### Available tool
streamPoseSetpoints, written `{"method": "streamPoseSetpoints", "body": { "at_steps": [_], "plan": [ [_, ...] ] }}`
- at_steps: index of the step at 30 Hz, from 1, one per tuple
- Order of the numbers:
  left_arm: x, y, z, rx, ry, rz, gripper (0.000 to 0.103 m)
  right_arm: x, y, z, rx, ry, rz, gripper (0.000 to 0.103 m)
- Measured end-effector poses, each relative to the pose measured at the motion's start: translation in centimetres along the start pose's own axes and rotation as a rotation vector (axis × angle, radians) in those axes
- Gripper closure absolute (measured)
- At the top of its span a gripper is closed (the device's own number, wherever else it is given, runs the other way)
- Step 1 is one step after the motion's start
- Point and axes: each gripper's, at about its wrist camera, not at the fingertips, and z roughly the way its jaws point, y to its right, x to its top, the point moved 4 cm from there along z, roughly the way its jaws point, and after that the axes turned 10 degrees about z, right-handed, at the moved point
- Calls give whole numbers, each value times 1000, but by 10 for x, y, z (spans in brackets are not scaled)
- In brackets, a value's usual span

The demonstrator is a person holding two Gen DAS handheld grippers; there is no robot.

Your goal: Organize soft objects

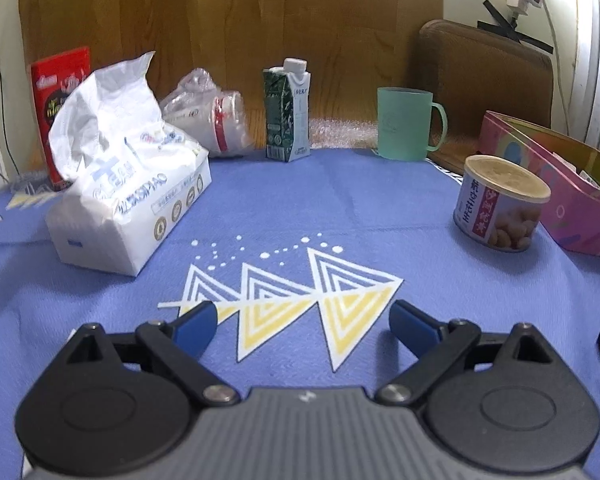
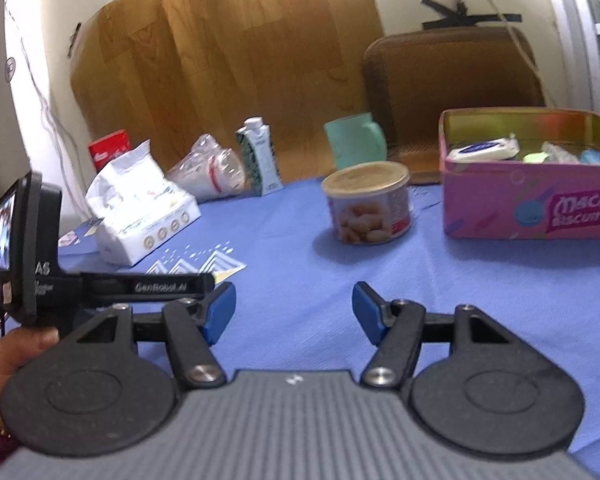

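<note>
A white soft tissue pack (image 1: 128, 196) lies on the blue cloth at the left; it also shows in the right wrist view (image 2: 144, 212). A crumpled clear plastic bag (image 1: 212, 116) lies behind it, also seen in the right wrist view (image 2: 208, 172). A pink biscuit tin (image 2: 528, 188) at the right holds several small soft items; its edge shows in the left wrist view (image 1: 560, 188). My left gripper (image 1: 302, 320) is open and empty over the cloth's triangle print. My right gripper (image 2: 294, 312) is open and empty above bare cloth.
A peanut can (image 1: 500, 204) stands near the tin, also in the right wrist view (image 2: 370, 208). A green-white carton (image 1: 288, 112), a mint mug (image 1: 408, 128) and a red box (image 1: 60, 96) stand at the back. The left hand-held gripper's body (image 2: 32, 260) is at the left.
</note>
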Motion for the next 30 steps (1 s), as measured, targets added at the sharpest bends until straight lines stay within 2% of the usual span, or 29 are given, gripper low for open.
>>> {"method": "streamPoseSetpoints", "body": {
  "at_steps": [2,5,14,21,24,30],
  "plan": [
    [3,8,-6,9,27,31,0,4,4,-4,-22,15,20,36],
    [11,24,-18,-45,55,38,0,11,14,-13,-51,38,43,36],
    [49,83,-61,-161,160,144,0,29,48,-66,-140,157,162,30],
    [66,123,-68,-222,174,195,0,35,77,-96,-183,216,252,30],
    [67,134,-70,-237,154,207,0,36,85,-101,-184,226,269,29],
    [61,147,-74,-210,136,243,0,35,88,-101,-170,219,283,29]
  ]
}}
